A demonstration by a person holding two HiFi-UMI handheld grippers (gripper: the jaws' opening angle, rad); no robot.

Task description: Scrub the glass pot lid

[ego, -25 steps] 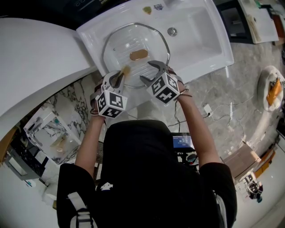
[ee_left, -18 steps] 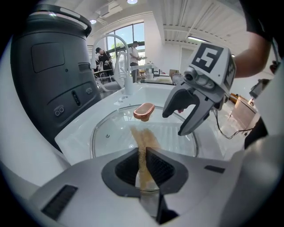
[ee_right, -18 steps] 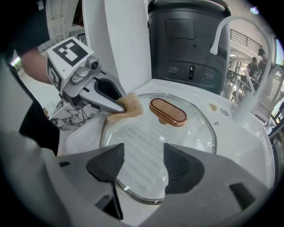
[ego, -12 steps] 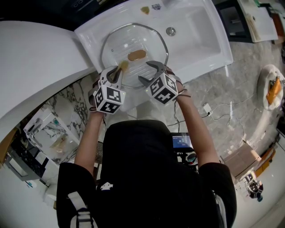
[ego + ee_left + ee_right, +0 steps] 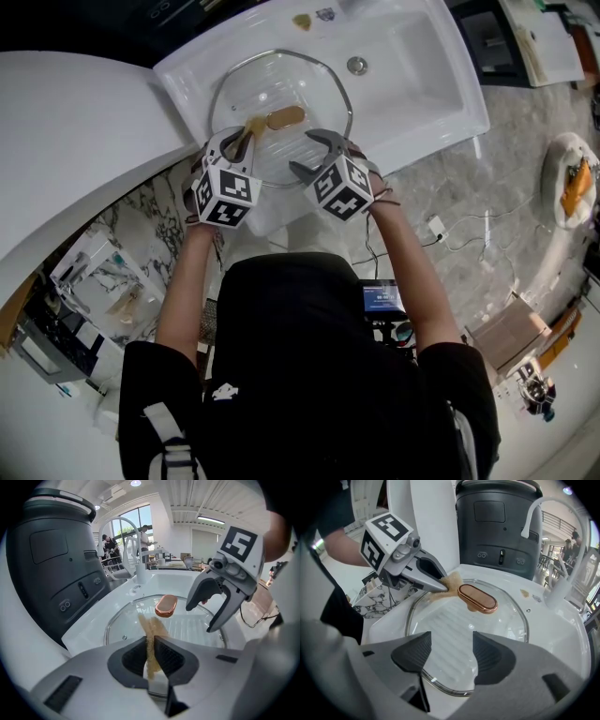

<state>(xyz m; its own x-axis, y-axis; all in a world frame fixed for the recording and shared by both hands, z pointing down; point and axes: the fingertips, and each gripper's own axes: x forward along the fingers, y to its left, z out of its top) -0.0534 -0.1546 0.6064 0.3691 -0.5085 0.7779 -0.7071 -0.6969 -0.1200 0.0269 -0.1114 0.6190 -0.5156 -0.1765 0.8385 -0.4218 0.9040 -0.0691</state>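
The glass pot lid (image 5: 281, 84) with its copper oval knob (image 5: 285, 117) lies flat in the white sink (image 5: 412, 75). My left gripper (image 5: 242, 139) is shut on a thin tan scrubbing pad (image 5: 151, 629), whose free end rests on the glass beside the copper knob (image 5: 166, 605). My right gripper (image 5: 313, 153) hangs open over the lid's near rim (image 5: 440, 686), nothing between its jaws. From the right gripper view, the tan pad (image 5: 451, 580) touches the glass next to the copper knob (image 5: 477, 598), and the left gripper (image 5: 429, 576) holds it.
A white faucet (image 5: 543, 522) rises at the sink's far side, near the drain (image 5: 356, 66). A large dark appliance (image 5: 51, 555) stands behind the sink. A white curved counter (image 5: 75, 131) lies to the left. Cables and a marble floor (image 5: 487, 206) lie right of the sink.
My left gripper has slid the tan pad up across the glass toward the copper knob. The right gripper has barely moved.
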